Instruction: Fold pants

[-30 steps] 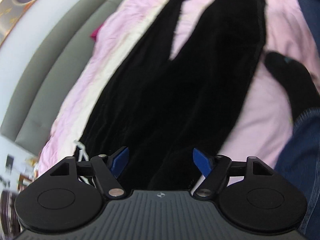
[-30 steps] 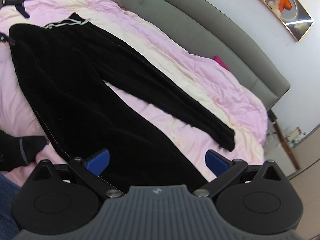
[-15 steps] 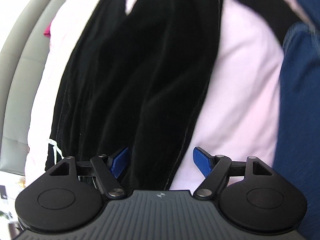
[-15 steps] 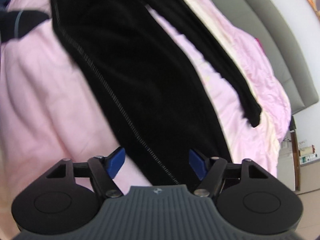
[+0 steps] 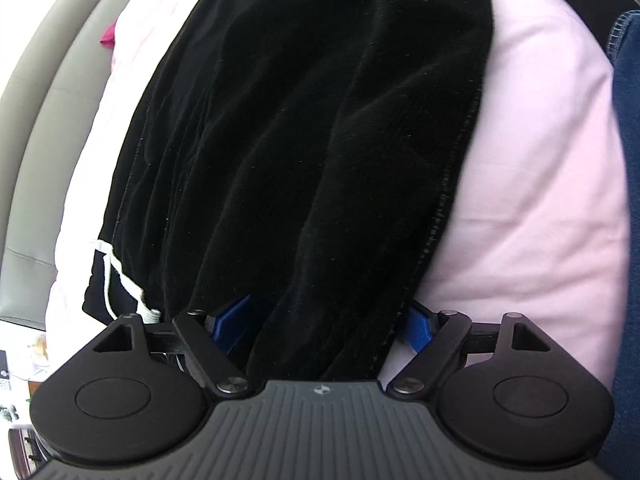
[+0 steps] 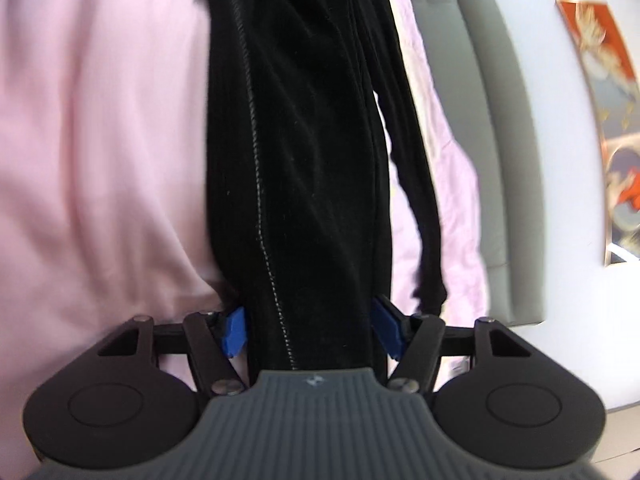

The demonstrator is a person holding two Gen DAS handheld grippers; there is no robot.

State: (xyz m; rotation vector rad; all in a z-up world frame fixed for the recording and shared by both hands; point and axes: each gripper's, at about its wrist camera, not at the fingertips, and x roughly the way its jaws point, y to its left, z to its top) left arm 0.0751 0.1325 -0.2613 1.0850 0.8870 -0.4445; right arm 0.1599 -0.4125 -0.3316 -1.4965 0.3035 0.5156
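Observation:
Black pants (image 5: 320,140) lie spread on a pink duvet (image 5: 520,180). The left wrist view shows their waist end, with a white drawstring (image 5: 120,276) at its left side. My left gripper (image 5: 326,326) is low over the waistband near its right edge; its jaws are opening, with black cloth lying between the blue pads (image 5: 232,324) but not pinched. In the right wrist view one leg of the pants (image 6: 312,160) runs away from me. My right gripper (image 6: 310,330) straddles its end, jaws closing, a pad on either side of the cloth.
A grey padded headboard (image 5: 48,100) borders the bed, also visible as the headboard (image 6: 500,140) in the right wrist view, below a framed picture (image 6: 612,120). A person's blue-jeans leg (image 5: 628,160) is at the right edge. A small magenta item (image 5: 107,38) lies by the headboard.
Both grippers dropped from above the bed to just over the pants. The right one rolled and narrowed its jaws around the leg end. The left one widened slightly at the waistband.

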